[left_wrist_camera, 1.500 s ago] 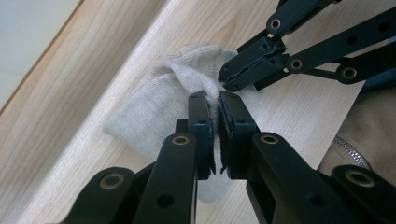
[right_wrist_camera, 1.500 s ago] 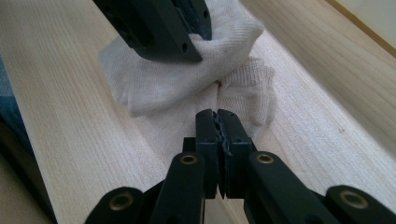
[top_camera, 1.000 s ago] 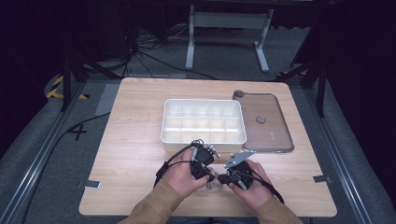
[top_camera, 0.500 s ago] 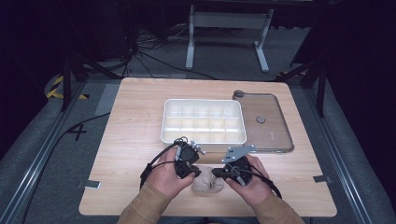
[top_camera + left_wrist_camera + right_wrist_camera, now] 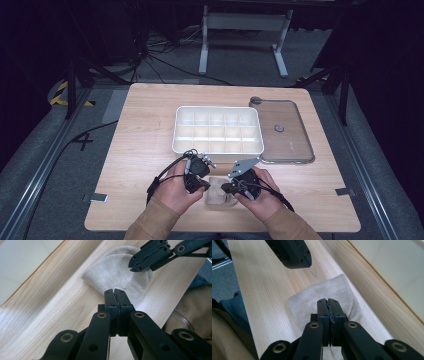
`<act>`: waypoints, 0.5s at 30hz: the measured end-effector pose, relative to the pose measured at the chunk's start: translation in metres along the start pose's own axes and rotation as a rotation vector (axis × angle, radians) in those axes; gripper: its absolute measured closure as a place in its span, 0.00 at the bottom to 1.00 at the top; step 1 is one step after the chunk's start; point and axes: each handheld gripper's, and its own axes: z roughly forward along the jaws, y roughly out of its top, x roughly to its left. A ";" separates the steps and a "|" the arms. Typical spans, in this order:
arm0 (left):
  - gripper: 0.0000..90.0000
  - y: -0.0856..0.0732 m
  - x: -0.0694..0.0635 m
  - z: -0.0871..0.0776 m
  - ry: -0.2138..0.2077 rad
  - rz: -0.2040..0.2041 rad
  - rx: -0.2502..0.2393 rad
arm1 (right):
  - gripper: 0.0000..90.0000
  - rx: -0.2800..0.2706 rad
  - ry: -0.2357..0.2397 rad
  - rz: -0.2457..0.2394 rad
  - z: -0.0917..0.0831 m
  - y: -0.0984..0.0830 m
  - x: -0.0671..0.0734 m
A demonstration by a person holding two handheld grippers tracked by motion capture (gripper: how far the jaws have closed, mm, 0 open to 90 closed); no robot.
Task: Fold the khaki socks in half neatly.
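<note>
No brand, label or readable writing showed on the things on the table; the one legible mark was a figure like a "4" (image 5: 83, 142) on the grey floor off the table's left edge.

The beige cloth (image 5: 218, 189) was a small knitted piece, pale sandy in colour with a fine ribbed weave, folded flat and rounded at one end. It lay on the wooden table (image 5: 145, 150) close to the near edge, about midway along it, between the two hands and apart from the white compartment tray (image 5: 218, 130) farther back. A clear lid (image 5: 287, 131) with a small dark knob lay flat on the table touching the tray's right side, near the far right corner.

The left gripper (image 5: 115, 291) had just been closing, and its jaws stood pressed together with their tips at the near edge of the cloth; whether any fabric was pinched between them cannot be told. The right gripper (image 5: 328, 300) was likewise clenched, jaws meeting over the cloth, and a nip of fabric could not be made out there either.

The left hand (image 5: 176, 189) and the right hand (image 5: 258, 194) came in from the near edge in tan sleeves, each wrapped around its gripper, the two tools angled inward toward each other over the cloth, with black cables looping off behind them.
</note>
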 end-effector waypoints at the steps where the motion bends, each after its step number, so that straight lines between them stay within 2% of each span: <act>1: 1.00 0.001 -0.001 0.001 -0.008 0.004 0.002 | 0.99 0.001 -0.004 0.008 -0.001 -0.002 -0.001; 4: 1.00 0.005 -0.003 0.007 -0.022 0.023 0.017 | 0.99 0.001 -0.010 0.013 -0.002 -0.005 -0.003; 8: 1.00 0.009 -0.006 0.021 -0.035 0.046 0.062 | 0.99 0.011 -0.016 0.025 -0.002 -0.009 -0.004; 11: 1.00 0.011 -0.006 0.030 -0.050 0.050 0.100 | 0.99 0.021 -0.018 0.033 -0.001 -0.012 -0.004; 15: 1.00 0.011 -0.006 0.036 -0.058 0.055 0.128 | 0.99 0.036 -0.015 0.041 0.001 -0.015 -0.006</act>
